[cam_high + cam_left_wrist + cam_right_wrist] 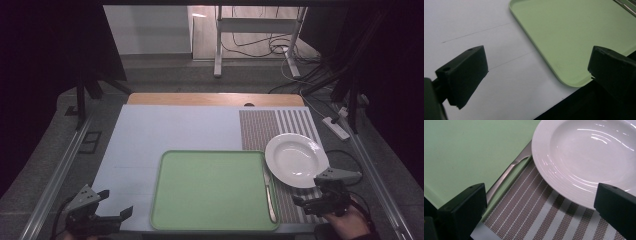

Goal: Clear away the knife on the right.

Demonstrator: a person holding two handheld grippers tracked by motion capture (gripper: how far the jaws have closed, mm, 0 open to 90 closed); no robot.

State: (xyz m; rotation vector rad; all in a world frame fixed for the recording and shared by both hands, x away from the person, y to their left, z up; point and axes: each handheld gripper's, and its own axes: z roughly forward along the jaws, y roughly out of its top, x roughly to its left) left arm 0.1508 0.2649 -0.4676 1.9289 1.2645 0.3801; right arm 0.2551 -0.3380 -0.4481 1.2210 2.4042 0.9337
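I judge the white plate [296, 159], resting on the striped mat [300, 125] beside the tray [210, 190], rigid, slippery, breakable; I'd grip its rim. Left gripper [114, 204] and right gripper [303, 201] both stand apart, empty.

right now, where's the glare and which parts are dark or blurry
High view: dim, black at both sides, bright floor patch at the top. Right gripper view: glare streaks on the plate, knife sharp, near jaws soft. Left gripper view: evenly lit tray, no glare.

No words, labels, brands or numbers can be read here — none at all. The tray [210, 190] and plate [296, 159] are plain.
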